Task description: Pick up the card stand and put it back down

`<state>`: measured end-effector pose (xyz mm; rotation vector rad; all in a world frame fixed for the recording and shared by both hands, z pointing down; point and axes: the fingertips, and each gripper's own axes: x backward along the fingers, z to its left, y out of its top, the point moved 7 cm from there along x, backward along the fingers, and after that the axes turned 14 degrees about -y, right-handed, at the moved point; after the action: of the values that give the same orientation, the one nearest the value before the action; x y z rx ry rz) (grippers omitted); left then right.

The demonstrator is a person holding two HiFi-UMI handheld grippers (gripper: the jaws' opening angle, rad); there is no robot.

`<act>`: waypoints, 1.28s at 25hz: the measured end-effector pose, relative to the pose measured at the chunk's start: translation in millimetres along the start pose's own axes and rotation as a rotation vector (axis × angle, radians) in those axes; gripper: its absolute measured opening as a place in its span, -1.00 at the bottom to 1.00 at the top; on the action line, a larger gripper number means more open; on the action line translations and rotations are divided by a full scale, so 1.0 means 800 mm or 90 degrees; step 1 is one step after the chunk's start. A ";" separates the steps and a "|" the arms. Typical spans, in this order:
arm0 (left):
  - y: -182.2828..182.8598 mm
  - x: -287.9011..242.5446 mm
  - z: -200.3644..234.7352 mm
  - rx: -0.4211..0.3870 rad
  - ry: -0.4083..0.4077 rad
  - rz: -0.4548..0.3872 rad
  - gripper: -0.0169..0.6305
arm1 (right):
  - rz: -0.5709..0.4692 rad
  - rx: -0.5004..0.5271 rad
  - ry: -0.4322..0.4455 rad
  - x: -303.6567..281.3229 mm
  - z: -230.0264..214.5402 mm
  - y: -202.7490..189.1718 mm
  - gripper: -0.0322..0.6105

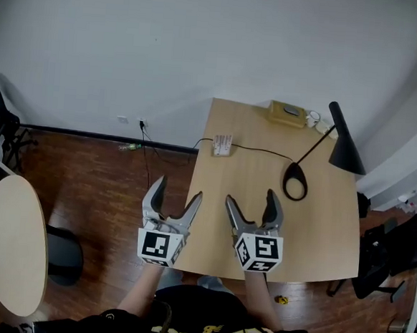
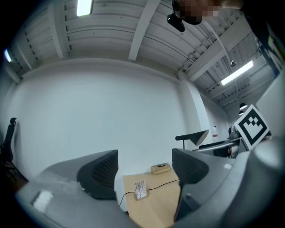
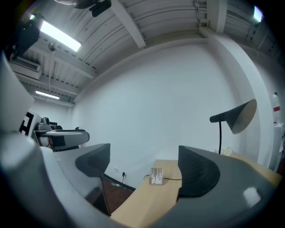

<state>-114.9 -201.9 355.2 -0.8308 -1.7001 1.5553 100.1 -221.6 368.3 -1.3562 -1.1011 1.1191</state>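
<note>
Sitting at the wooden table's (image 1: 318, 235) far left edge with a black cord (image 1: 260, 151) beside it and a black lamp (image 1: 345, 148) further right, the card stand (image 1: 222, 145) is well apart from the left gripper (image 1: 179, 189) and right gripper (image 1: 250, 198), both wide open and empty.

small pale card stand (image 1: 222, 145) – upright, near table's far left edge, untouched
</note>
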 end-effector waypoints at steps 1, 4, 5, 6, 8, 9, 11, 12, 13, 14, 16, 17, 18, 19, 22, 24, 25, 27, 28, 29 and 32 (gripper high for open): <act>-0.004 -0.003 0.005 0.002 -0.003 0.003 0.24 | 0.005 0.000 0.001 -0.007 0.002 -0.003 0.60; -0.015 -0.016 0.022 0.006 -0.022 0.013 0.24 | 0.013 -0.007 0.004 -0.028 0.010 -0.008 0.60; -0.018 -0.019 0.028 0.006 -0.030 0.017 0.24 | 0.015 -0.005 0.007 -0.033 0.015 -0.009 0.60; -0.022 -0.022 0.034 0.006 -0.038 0.022 0.23 | 0.017 -0.001 0.009 -0.037 0.020 -0.010 0.60; -0.029 -0.027 0.047 0.011 -0.051 0.032 0.23 | 0.022 0.003 0.012 -0.044 0.028 -0.013 0.60; -0.032 -0.029 0.055 0.015 -0.057 0.036 0.23 | 0.025 0.001 0.013 -0.048 0.030 -0.015 0.60; -0.037 -0.034 0.071 0.018 -0.066 0.043 0.23 | 0.033 0.001 0.014 -0.058 0.034 -0.020 0.60; -0.039 -0.035 0.080 0.016 -0.069 0.049 0.23 | 0.037 0.003 0.012 -0.063 0.036 -0.022 0.60; -0.043 -0.036 0.090 0.014 -0.070 0.055 0.23 | 0.041 0.004 0.011 -0.068 0.036 -0.024 0.60; -0.046 -0.037 0.099 0.011 -0.072 0.062 0.24 | 0.044 0.004 0.008 -0.072 0.037 -0.026 0.60; -0.055 -0.038 0.119 0.005 -0.076 0.077 0.24 | 0.050 0.004 0.003 -0.080 0.037 -0.030 0.60; -0.061 -0.039 0.129 0.003 -0.078 0.086 0.23 | 0.053 0.004 0.001 -0.086 0.036 -0.033 0.60; -0.068 -0.039 0.139 0.004 -0.080 0.097 0.24 | 0.057 0.004 -0.001 -0.091 0.036 -0.037 0.60; -0.076 -0.040 0.148 0.005 -0.082 0.109 0.24 | 0.062 0.003 -0.003 -0.097 0.035 -0.041 0.60; -0.103 -0.042 0.174 0.009 -0.094 0.138 0.24 | 0.077 0.001 -0.006 -0.113 0.031 -0.058 0.60; -0.126 -0.048 0.193 0.015 -0.109 0.154 0.23 | 0.093 0.001 -0.011 -0.125 0.026 -0.071 0.60; -0.140 -0.053 0.204 0.018 -0.118 0.163 0.24 | 0.103 -0.001 -0.015 -0.131 0.023 -0.078 0.60; -0.169 -0.066 0.224 0.024 -0.136 0.182 0.24 | 0.120 -0.005 -0.023 -0.146 0.015 -0.092 0.60; -0.183 -0.073 0.234 0.026 -0.146 0.191 0.24 | 0.127 -0.006 -0.026 -0.153 0.011 -0.099 0.60; -0.195 -0.081 0.244 0.027 -0.156 0.200 0.24 | 0.134 -0.007 -0.030 -0.160 0.006 -0.107 0.60; -0.232 -0.110 0.270 0.032 -0.193 0.226 0.24 | 0.156 -0.013 -0.044 -0.179 -0.010 -0.135 0.60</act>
<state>-245.3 -411.5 522.8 -0.9481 -1.7821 2.0428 81.5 -357.1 484.5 -1.5088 -1.0161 1.3432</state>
